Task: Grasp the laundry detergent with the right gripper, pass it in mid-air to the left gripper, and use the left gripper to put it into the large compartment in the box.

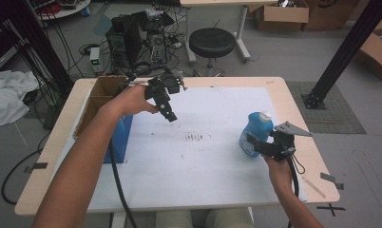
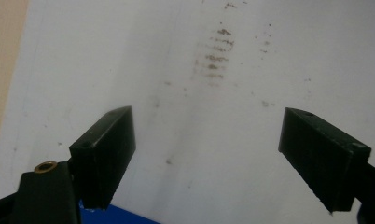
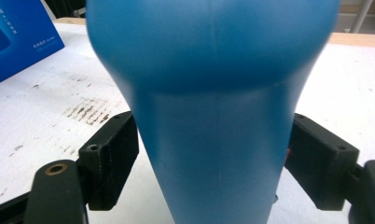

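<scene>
the right gripper (image 3: 209, 154) has its two black jaws on either side of the narrow part of the blue bottle (image 3: 213, 93). in the right gripper view the jaws sit tight against the bottle's sides, with no gap to see, so it looks like they are gripping the bottle. from above, the right gripper (image 1: 253, 142) meets the blue bottle (image 1: 254, 133) from the side, low on its body. the bottle stands upright on the white mat (image 1: 203, 156), near the right edge of the table (image 1: 293, 104), and its white cap (image 1: 265, 115) is on top.

the left gripper (image 2: 206, 158) has its jaws wide open and nothing is between them. under them is just the white mat (image 2: 176, 93) with some brown smudges (image 2: 216, 51). from above, the left gripper (image 1: 166, 107) hangs in the air over the far left part of the mat, well apart from the bottle.

just beside the left arm stands a cardboard box (image 1: 101, 97) with a blue side (image 1: 120, 140), open at the top.

so the grab seems done, or very nearly done. the bottle is on the mat and not lifted yet. what is left, as a guess, is to pick it up and carry it somewhere, maybe to the box, but the pictures cannot tell where it should go.
</scene>
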Available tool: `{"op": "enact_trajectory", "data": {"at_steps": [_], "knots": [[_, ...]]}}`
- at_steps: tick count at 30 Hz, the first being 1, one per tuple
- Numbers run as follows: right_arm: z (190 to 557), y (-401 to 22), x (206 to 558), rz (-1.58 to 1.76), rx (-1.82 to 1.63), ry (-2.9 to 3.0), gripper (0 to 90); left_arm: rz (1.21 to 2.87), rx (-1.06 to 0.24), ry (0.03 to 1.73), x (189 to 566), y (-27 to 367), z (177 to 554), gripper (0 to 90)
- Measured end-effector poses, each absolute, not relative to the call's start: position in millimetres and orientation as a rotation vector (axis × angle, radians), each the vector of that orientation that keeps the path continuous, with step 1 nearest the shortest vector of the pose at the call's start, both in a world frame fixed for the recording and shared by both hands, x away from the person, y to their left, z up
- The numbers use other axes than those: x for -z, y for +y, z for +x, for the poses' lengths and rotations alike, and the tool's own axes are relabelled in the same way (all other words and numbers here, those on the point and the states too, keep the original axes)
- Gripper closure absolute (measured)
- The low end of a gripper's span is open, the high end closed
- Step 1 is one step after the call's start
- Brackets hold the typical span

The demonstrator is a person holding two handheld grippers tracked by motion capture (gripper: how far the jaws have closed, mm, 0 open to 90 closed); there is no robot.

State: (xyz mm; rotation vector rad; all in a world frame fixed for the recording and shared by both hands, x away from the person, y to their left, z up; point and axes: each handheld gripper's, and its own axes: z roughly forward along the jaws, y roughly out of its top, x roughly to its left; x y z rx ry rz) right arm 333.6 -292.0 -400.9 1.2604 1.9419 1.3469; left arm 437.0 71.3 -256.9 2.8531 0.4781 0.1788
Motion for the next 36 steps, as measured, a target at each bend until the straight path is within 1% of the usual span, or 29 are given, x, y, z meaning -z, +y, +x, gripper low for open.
{"op": "enact_trajectory", "data": {"at_steps": [5, 20, 26, 36], "knots": [[332.9, -291.3, 398.9, 1.245, -1.355, 1.933, 26.1, 2.855, -0.173, 0.479, 259.2, 71.5, 436.4, 19.3], [332.0, -290.8, 398.9, 1.23, -1.352, 1.937, 30.1, 2.854, -0.173, 0.48, 259.1, 71.5, 437.0, 19.2], [331.2, -292.1, 399.0, 1.221, -1.345, 1.94, 33.9, 2.854, -0.172, 0.476, 260.7, 69.3, 437.9, 19.3], [330.2, -292.5, 399.5, 1.212, -1.337, 1.93, 37.5, 2.857, -0.168, 0.476, 261.7, 68.1, 438.1, 19.3]]}}
